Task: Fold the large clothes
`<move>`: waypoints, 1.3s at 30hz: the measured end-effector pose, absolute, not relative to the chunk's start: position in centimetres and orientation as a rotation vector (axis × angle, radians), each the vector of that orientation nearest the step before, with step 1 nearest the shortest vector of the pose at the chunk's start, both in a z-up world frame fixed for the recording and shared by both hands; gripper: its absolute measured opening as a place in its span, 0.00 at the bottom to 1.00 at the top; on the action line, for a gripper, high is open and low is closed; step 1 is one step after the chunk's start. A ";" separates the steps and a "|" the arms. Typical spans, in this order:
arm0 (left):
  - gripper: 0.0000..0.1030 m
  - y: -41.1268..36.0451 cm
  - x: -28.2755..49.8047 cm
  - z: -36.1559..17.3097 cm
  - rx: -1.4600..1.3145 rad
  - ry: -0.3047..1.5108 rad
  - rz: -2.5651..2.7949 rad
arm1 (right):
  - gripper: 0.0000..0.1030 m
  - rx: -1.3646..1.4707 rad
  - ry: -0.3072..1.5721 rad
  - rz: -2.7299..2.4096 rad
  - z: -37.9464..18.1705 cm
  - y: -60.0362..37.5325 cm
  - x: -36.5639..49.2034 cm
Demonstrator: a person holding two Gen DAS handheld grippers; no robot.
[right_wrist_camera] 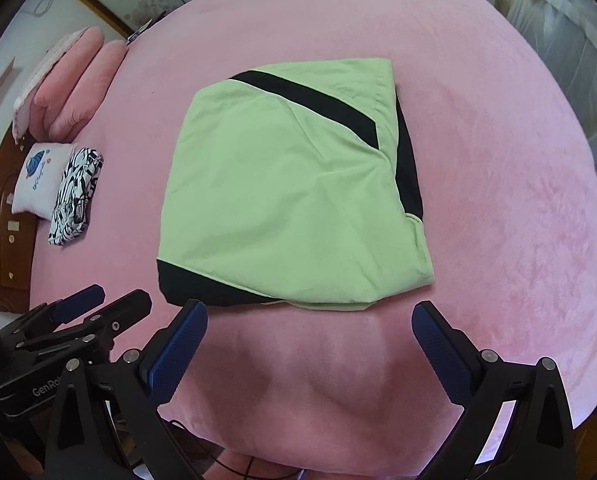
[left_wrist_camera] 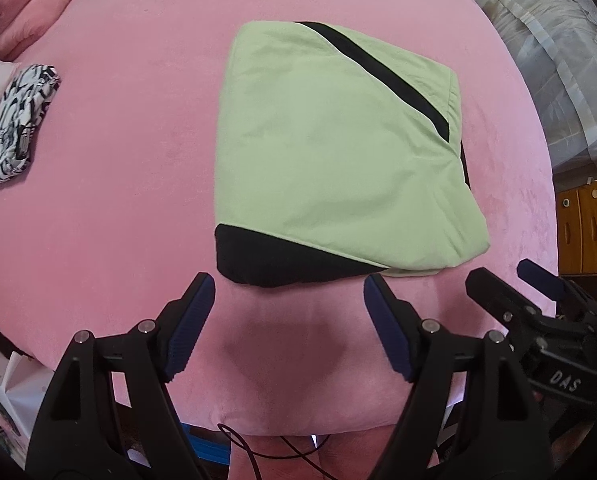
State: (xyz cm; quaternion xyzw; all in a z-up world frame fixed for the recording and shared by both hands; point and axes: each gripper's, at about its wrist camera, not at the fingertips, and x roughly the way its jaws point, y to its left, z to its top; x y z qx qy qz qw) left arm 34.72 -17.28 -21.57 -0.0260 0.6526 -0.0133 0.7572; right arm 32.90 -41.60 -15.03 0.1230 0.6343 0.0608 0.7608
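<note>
On the pink bed, mid-sheet, lies the green garment, folded into a squarish bundle, and both grippers hang just short of its near edge, touching nothing. Left gripper: jaws spread wide, empty. Right gripper: same story, wide apart, nothing between them. They sit side by side, the right one showing at the edge of the left camera's view.

The folding looks close to done, I'd say. If another fold is coming, the way to do it well is to take the near edge at both corners together, lift evenly and lay it over without dragging the layers beneath. If not, a light press along the loose right side would tidy it.

Now the garment itself: pale green with black panels, one black stripe running diagonally across the top, a black wedge at the near-left corner, a black strip down the right side. Soft creases fan from the right; layers peek out along that edge.

Far left, a black-and-white patterned bundle rests beside a white pillow.
</note>
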 end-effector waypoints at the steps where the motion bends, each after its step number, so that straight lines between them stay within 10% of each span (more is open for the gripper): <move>1: 0.72 -17.1 35.3 -22.0 -0.071 1.428 -0.045 | 1.00 0.287 1.396 0.132 -15.9 -42.1 33.3; 19: 0.67 -6.5 46.1 -33.3 -0.549 1.470 -0.274 | 1.00 0.752 1.553 0.318 -30.4 -52.3 43.1; 39: 0.41 -6.7 50.9 -36.1 -0.586 1.467 -0.375 | 0.90 0.719 1.584 0.626 -32.0 -45.8 49.5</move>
